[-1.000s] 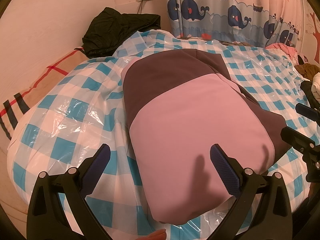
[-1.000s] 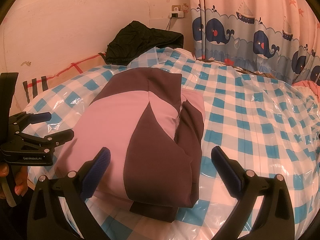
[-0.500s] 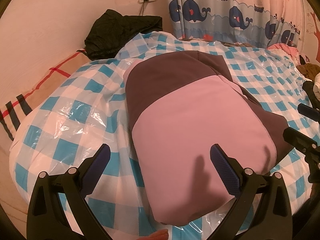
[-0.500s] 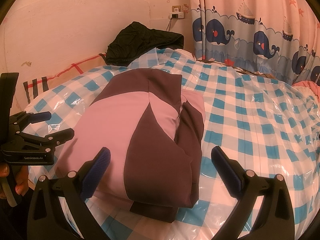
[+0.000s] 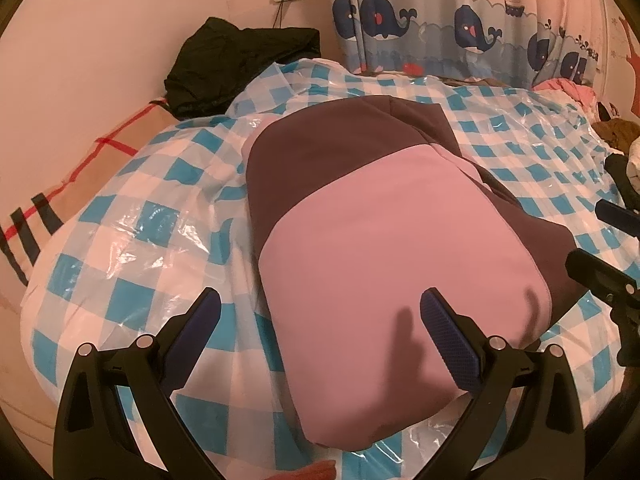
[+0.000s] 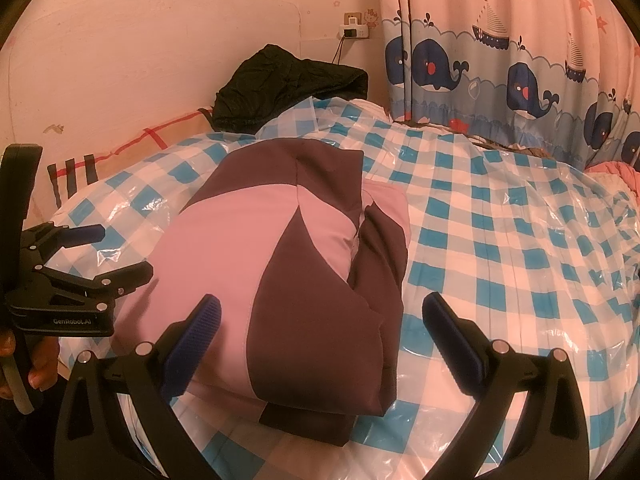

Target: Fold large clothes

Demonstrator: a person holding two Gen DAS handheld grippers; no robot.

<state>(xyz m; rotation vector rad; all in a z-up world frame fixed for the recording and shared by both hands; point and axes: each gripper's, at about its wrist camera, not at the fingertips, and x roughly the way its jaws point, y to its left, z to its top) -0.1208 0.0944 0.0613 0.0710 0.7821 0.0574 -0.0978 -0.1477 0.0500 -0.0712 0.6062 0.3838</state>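
Lying folded into a thick oblong bundle, a large pink and dark-brown padded garment [image 5: 384, 240] sat at the middle of a bed covered by a glossy blue-and-white checked plastic sheet [image 5: 120, 248]. Both handheld grippers hovered near its closest end with their jaws spread wide, gripping nothing. In the left wrist view, the left gripper [image 5: 320, 328] straddled the bundle's edge at seven o'clock, its right blue pad over the pink panel, its left pad over the sheet. In the right wrist view, the right gripper [image 6: 320, 328] hung over the brown panel at six o'clock, and the left tool showed at nine o'clock.

The fold looked close to finished. Judging from this, any last move would go best as a flat, even press, or a pinch through every layer at once, since one brown layer poked out beneath the near edge and the slick plastic could let the bundle slide.

Open sheet stretched widely toward three o'clock. A crumpled black garment [image 6: 288, 84] lay at twelve o'clock against the pale headboard [image 6: 140, 48], well apart from the bundle, and a whale-print curtain [image 6: 500, 60] hung at two o'clock.
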